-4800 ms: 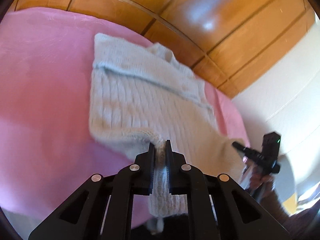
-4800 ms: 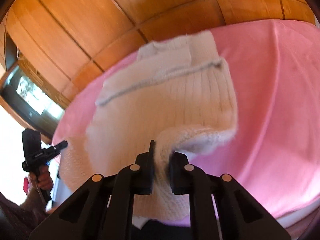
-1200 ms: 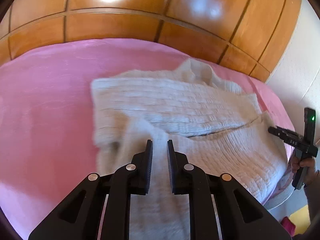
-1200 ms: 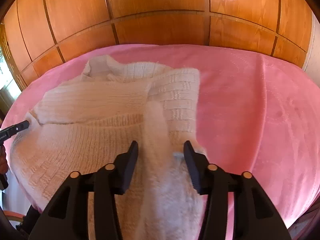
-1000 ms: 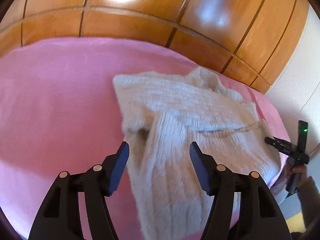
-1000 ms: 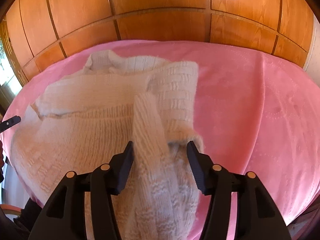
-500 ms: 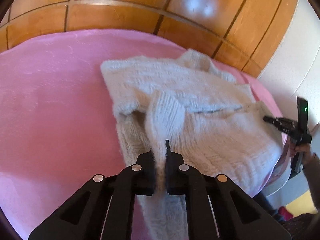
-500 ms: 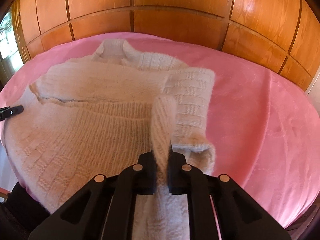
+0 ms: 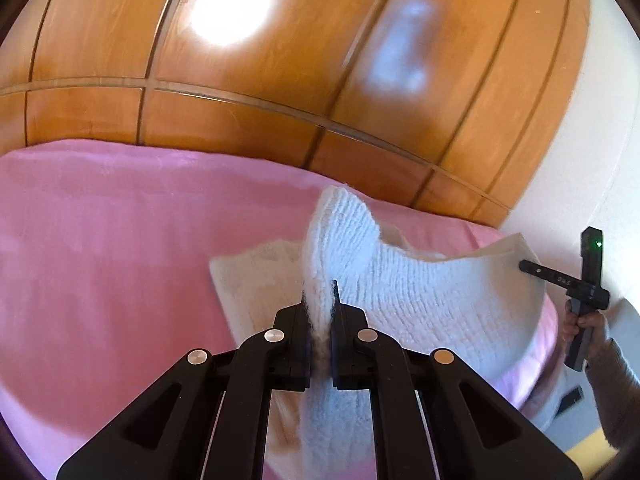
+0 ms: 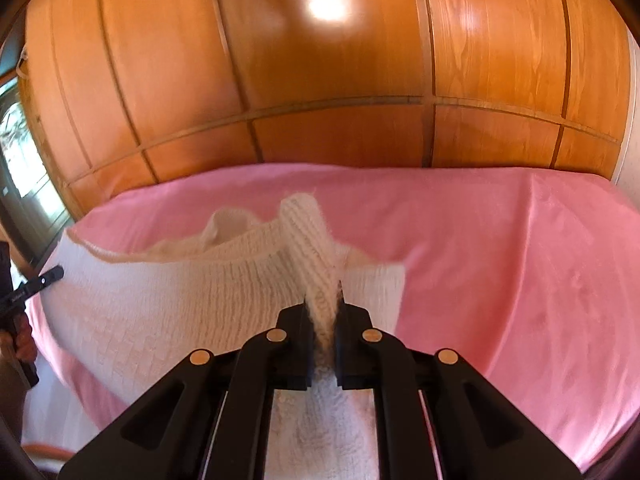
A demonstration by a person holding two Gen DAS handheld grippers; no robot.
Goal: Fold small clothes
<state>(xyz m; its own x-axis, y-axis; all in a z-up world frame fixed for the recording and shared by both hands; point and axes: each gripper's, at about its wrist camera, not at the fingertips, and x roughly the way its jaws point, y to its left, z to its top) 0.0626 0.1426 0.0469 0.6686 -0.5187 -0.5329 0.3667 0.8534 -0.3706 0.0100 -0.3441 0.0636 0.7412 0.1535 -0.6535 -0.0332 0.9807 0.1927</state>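
Note:
A cream knitted sweater (image 9: 424,292) lies partly on a pink bed cover (image 9: 100,248). My left gripper (image 9: 319,304) is shut on a fold at its left edge and holds it raised. My right gripper (image 10: 322,304) is shut on a fold at the sweater's (image 10: 160,304) right edge, also raised. The knit stretches between the two grippers and hangs in a curve above the bed (image 10: 500,260). The other gripper shows at the edge of each view, the right one in the left wrist view (image 9: 576,280), the left one in the right wrist view (image 10: 32,284).
A wooden panelled wall (image 9: 240,80) stands behind the bed. A white wall (image 9: 600,140) is at the right in the left wrist view. A window (image 10: 20,160) is at the left in the right wrist view.
Both grippers opened, moved to the sweater's side edges and shut on folds there. Since half a second ago they have lifted the near part of the sweater off the bed.

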